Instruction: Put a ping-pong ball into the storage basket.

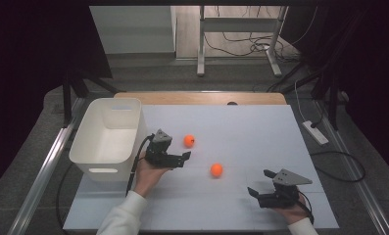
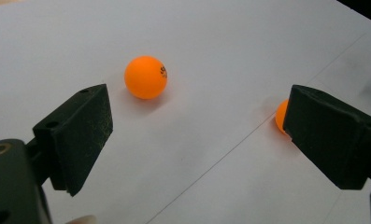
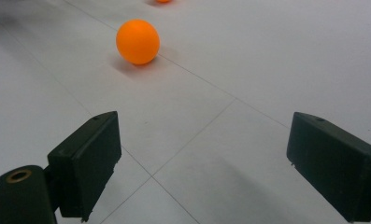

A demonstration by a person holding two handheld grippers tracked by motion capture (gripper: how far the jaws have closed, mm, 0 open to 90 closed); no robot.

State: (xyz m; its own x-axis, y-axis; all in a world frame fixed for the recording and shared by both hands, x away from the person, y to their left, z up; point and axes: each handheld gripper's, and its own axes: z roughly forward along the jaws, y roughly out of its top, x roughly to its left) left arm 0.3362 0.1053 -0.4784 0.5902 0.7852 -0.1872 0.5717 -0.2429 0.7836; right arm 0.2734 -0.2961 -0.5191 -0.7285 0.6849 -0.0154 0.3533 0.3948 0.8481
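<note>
Two orange balls lie on the white table top (image 1: 241, 127). The farther ball (image 1: 189, 141) carries dark print and sits ahead of my left gripper (image 1: 183, 159), apart from its jaws. The nearer ball (image 1: 216, 170) lies between the two grippers. My right gripper (image 1: 259, 182) rests near the front right, pointing left toward that ball. In the left gripper view the printed ball (image 2: 146, 77) is beyond the left jaw, and the other ball (image 2: 280, 116) is half hidden behind the right jaw. The left gripper (image 2: 197, 135) is open and empty. The right gripper (image 3: 202, 163) is open too, with a ball (image 3: 138, 41) well ahead.
A white plastic bin (image 1: 109, 137) stands at the table's left side, right beside my left hand. Thin seams (image 3: 192, 135) cross the table covering. A power strip (image 1: 315, 132) and cables lie on the floor to the right.
</note>
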